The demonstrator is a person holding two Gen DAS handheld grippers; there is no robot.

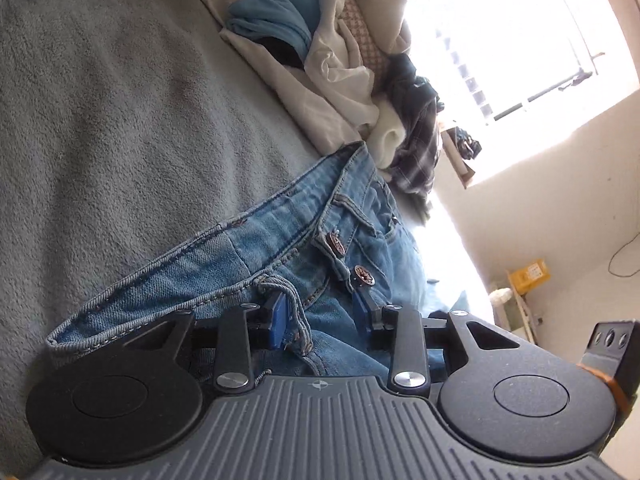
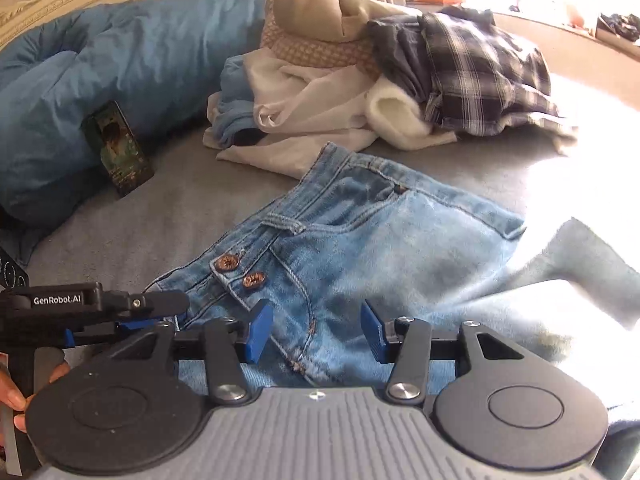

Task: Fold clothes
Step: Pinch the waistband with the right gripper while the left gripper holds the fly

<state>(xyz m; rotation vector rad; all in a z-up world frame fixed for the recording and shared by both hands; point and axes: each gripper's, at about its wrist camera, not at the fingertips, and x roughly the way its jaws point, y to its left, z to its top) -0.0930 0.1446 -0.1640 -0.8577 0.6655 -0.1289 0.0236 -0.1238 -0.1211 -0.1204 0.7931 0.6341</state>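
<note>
Light blue jeans (image 1: 280,248) lie on a grey blanket (image 1: 100,120), waistband open, with two copper buttons (image 1: 364,274). My left gripper (image 1: 320,316) is open, its blue pads (image 1: 278,316) astride the waistband by a belt loop. In the right wrist view the jeans (image 2: 380,240) spread out ahead. My right gripper (image 2: 316,330) is open just above the fly seam, below the buttons (image 2: 240,270). The left gripper (image 2: 132,312) shows there at the left, at the waistband edge.
A pile of unfolded clothes (image 2: 320,92) lies behind the jeans: white cloth, a plaid shirt (image 2: 484,76), a blue garment. A blue duvet (image 2: 120,60) and a phone (image 2: 118,148) lie at the left. A bright window (image 1: 520,40) and wall stand beyond the bed.
</note>
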